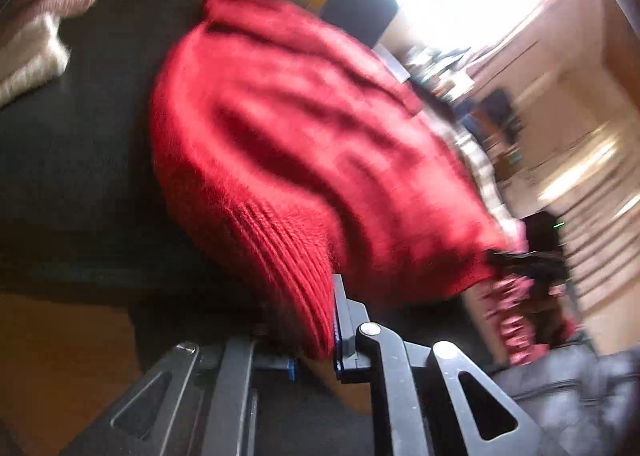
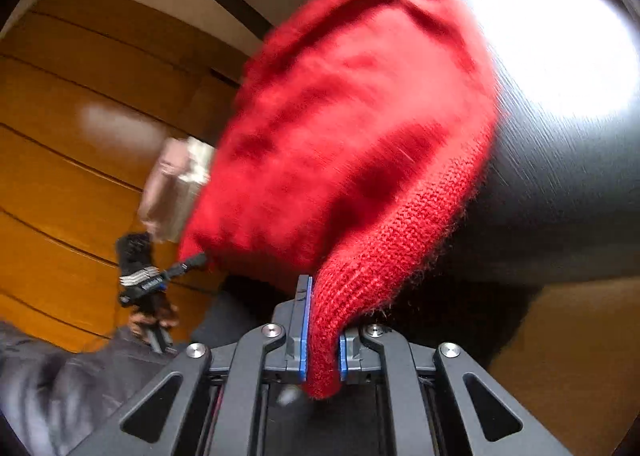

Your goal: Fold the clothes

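step: we've got the sweater [image 1: 304,144] by its hem, lifting it off the dark counter [image 1: 72,160]
left tongs [image 1: 316,340]: clamped on ribbed edge
right tongs [image 2: 322,352]: clamped on knit corner
next: probably carry the hem across, keeping both corners level
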`<state>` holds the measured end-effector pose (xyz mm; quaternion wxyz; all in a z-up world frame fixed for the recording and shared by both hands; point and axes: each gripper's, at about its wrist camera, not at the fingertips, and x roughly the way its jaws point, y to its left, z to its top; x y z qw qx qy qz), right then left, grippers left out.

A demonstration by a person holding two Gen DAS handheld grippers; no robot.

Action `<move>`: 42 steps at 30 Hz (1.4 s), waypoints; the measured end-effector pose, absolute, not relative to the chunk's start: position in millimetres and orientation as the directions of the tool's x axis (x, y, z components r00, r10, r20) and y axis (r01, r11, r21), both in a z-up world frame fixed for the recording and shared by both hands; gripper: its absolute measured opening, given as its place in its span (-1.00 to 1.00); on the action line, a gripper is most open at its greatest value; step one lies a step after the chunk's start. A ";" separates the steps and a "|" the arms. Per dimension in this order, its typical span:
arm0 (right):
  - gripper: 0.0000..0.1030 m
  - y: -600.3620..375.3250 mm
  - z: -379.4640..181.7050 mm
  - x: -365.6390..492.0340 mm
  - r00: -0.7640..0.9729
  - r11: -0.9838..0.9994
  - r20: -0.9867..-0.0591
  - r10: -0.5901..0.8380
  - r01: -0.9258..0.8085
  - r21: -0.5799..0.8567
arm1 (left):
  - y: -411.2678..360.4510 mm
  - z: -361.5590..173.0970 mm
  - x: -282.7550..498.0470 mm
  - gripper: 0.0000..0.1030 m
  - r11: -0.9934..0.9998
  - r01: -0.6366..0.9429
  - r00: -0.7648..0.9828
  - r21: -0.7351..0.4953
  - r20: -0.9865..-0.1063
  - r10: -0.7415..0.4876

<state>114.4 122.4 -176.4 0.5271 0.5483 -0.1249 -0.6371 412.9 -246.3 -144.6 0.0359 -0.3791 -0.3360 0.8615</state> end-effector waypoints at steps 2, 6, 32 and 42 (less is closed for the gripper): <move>-0.79 117.0 -164.4 110.5 0.153 -0.370 -0.514 -0.844 0.527 0.765 | -256.6 -132.2 413.7 -0.79 -0.739 0.151 -0.744 -0.656 -0.568 0.352; -0.79 99.6 -146.0 99.8 0.134 -0.327 -0.455 -0.880 0.523 0.787 | -270.0 -104.0 401.2 -0.79 -0.714 0.069 -0.793 -0.697 -0.473 0.385; -0.88 -68.1 -174.2 -181.6 -0.102 -0.522 -0.517 -0.850 0.304 0.797 | -472.5 -170.4 115.4 -0.78 -0.549 0.324 -0.837 -0.770 -0.504 0.213; -0.88 -13.8 -179.7 -113.3 -0.113 -0.427 -0.413 -0.904 0.313 0.848 | -415.4 -165.4 204.8 -0.78 -0.559 0.342 -0.828 -0.755 -0.524 0.201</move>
